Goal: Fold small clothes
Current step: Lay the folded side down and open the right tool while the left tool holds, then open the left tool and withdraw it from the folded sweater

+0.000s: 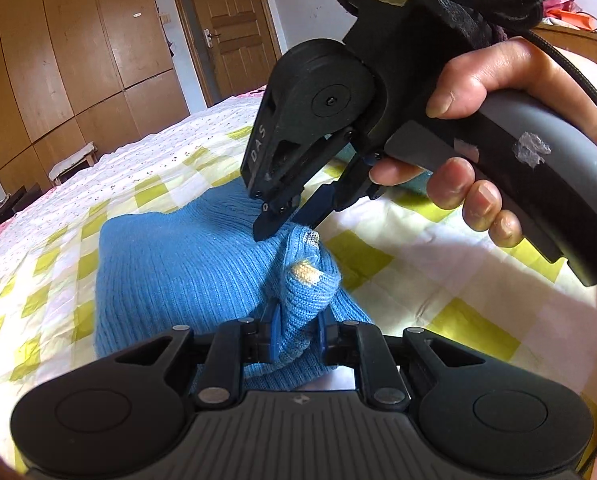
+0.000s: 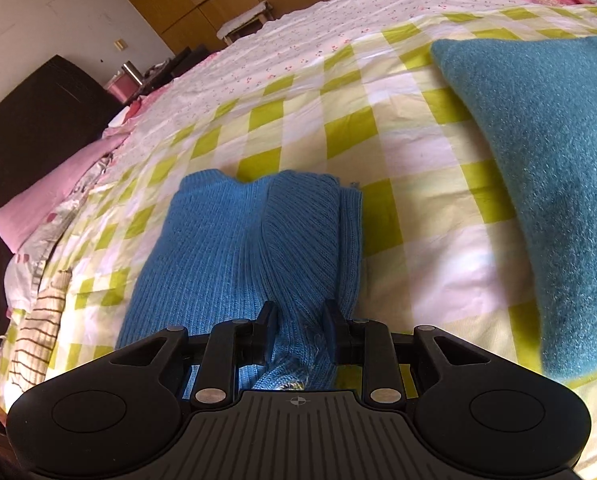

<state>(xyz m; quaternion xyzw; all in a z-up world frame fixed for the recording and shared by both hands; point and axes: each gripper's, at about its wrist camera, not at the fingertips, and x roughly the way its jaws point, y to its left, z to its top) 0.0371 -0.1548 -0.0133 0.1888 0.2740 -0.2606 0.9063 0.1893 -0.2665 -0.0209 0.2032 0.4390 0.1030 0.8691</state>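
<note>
A small blue ribbed knit sweater (image 1: 186, 264) lies partly folded on the checked bedsheet (image 1: 418, 264). My left gripper (image 1: 298, 332) is shut on a bunched edge of it, which has a cream patch (image 1: 304, 270). In the left wrist view the right gripper (image 1: 286, 220) comes down from above, its blue-tipped fingers pinching the same bunched part a little farther along. In the right wrist view the sweater (image 2: 238, 248) stretches away from me, and the right gripper (image 2: 300, 328) is shut on a raised fold of it.
A folded teal fleece garment (image 2: 546, 160) lies on the bed to the right of the sweater. Pink bedding (image 2: 50, 200) and a striped cloth (image 2: 38, 332) lie at the bed's left edge. Wooden wardrobes (image 1: 58, 60) and a door (image 1: 226, 24) stand behind.
</note>
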